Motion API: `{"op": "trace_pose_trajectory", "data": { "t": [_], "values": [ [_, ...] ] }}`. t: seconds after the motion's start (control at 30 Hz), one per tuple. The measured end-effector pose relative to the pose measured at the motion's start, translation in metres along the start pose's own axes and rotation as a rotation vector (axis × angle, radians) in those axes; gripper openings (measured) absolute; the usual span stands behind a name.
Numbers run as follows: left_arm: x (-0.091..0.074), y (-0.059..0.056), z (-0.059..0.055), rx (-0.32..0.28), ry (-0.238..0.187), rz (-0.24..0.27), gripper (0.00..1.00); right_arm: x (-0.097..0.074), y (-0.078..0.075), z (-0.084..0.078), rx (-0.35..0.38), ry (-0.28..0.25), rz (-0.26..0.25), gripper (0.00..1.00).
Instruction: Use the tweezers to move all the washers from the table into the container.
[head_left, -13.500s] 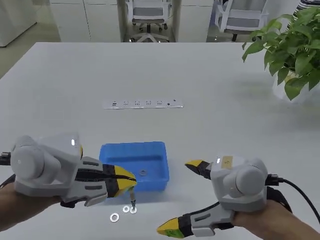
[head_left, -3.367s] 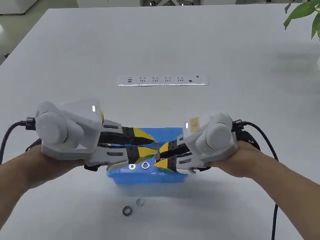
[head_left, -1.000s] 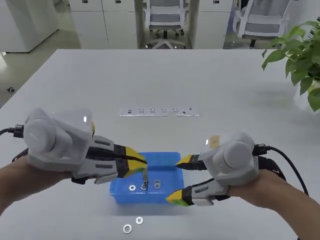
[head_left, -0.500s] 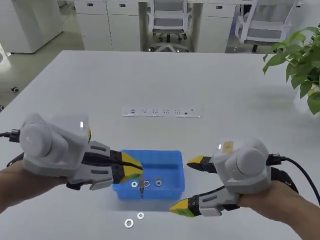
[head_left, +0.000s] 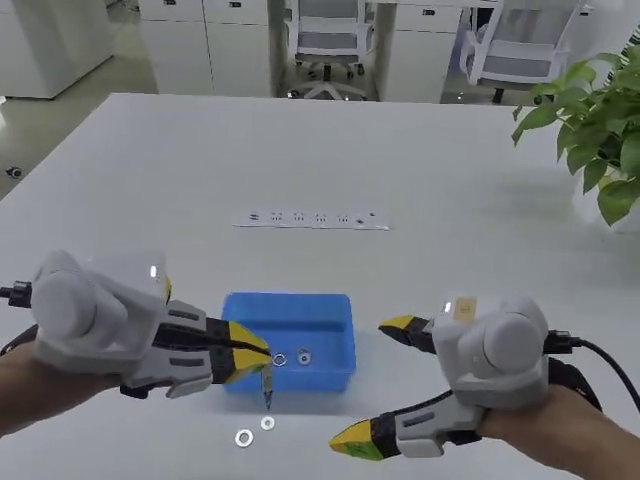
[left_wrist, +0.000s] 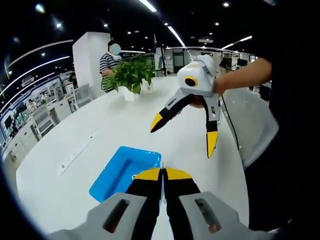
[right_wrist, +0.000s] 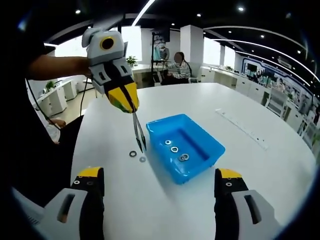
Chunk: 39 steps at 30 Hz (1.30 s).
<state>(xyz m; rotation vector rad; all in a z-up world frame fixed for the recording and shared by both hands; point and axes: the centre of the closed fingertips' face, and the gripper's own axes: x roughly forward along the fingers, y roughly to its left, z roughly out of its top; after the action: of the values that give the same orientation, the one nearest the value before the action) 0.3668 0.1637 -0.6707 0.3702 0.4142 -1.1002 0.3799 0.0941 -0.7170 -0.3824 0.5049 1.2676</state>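
Left gripper (head_left: 262, 360): jaws closed flat against each other, clamping the upper end of the tweezers (head_left: 267, 388). The tweezers hang from the yellow jaw tips and point down toward the table (head_left: 420, 170). Their points sit just in front of the near wall of the container (head_left: 335, 375). No washer is visible between the points. Whether the points touch the table cannot be told.

Right gripper (head_left: 358, 386): jaws spread wide, nothing between them. It is held to the right of the container, apart from the left gripper and from the tweezers.

Loose washers (head_left: 267, 423): two lie flat on the table, side by side, in front of the container. In the right gripper view they are just beside the tweezer points, and the nearer one lies directly below them.

Container: blue, rectangular, open at the top, resting on the table between the two grippers. The right gripper view shows three more washers lying on its floor in a loose row.

Surroundings: a white power strip (head_left: 310, 218) lies on the table beyond the container. A leafy plant (head_left: 600, 130) stands at the far right edge of the table.
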Motion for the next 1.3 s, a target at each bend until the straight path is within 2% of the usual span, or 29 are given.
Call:
{"op": "trace_pose_trajectory", "data": {
  "t": [0.2,0.57,1.07,1.3],
  "values": [
    [0.003,0.001,-0.007,-0.012,0.000,0.013,0.05,-0.002,0.004,-0.002,0.010,-0.013,-0.006,1.00],
    [0.005,-0.001,-0.015,-0.025,0.007,0.019,0.05,-0.001,0.013,-0.006,0.012,-0.007,0.004,1.00],
    [0.010,-0.001,-0.020,-0.024,0.013,0.014,0.05,-0.002,0.013,-0.007,0.018,-0.005,0.001,1.00],
    [0.011,0.004,-0.024,-0.022,0.013,0.011,0.05,-0.002,0.015,-0.010,0.021,0.004,0.006,1.00]
  ]
}}
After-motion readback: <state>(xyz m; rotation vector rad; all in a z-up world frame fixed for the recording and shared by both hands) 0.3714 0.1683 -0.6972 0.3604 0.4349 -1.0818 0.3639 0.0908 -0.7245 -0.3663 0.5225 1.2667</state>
